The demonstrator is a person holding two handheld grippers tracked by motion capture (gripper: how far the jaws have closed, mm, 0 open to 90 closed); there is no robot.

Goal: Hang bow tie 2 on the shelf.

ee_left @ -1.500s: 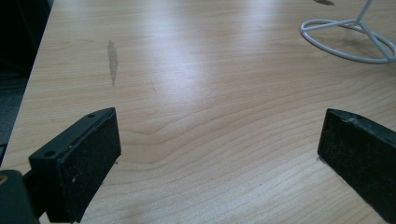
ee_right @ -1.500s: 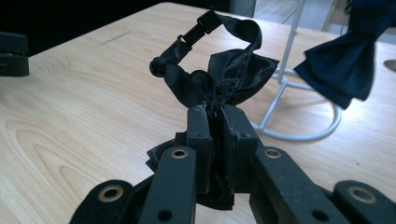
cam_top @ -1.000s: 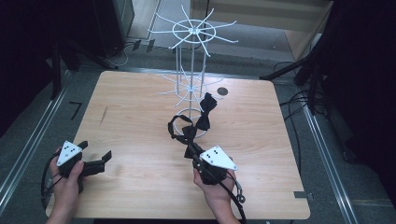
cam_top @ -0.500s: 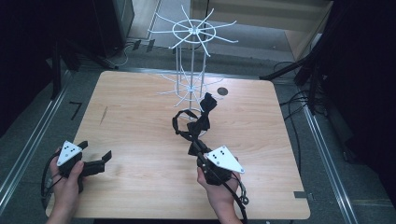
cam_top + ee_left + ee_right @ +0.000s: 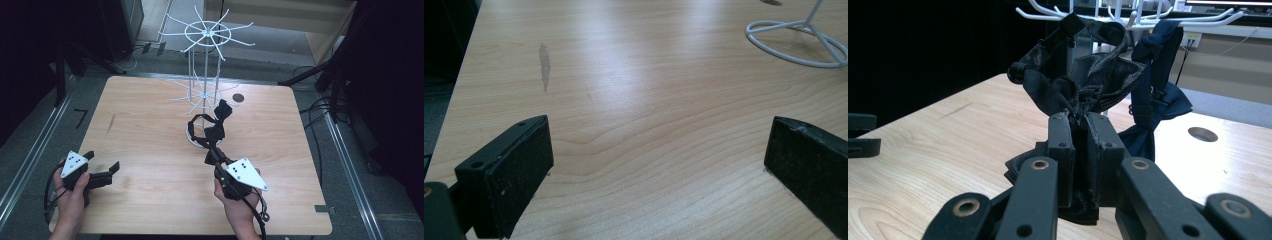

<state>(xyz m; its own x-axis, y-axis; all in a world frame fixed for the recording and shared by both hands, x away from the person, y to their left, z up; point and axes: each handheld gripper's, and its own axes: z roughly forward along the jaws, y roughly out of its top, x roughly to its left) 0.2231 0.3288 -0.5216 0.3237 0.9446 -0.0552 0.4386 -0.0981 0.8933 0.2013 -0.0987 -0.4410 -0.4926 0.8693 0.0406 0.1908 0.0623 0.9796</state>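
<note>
In front of the white wire rack (image 5: 204, 95), as the high view shows it, the right gripper (image 5: 214, 156) clamps a black bow tie (image 5: 214, 134) just short of the rack's ring base; the tie is held up, presumably for hanging on a rack arm. The right hand (image 5: 239, 205) grips from behind, forearm entering from the near table edge. The left gripper (image 5: 102, 171) rests well to the left of the rack, parked clear of the work.

In the left gripper view, its jaws stand wide apart over bare table (image 5: 634, 125), nothing between them, the rack base (image 5: 796, 42) far ahead.

In the right gripper view, the jaws pinch the bow tie (image 5: 1083, 82) at its knot, level, before the rack; a dark blue bow tie (image 5: 1155, 100) hangs there already
</note>
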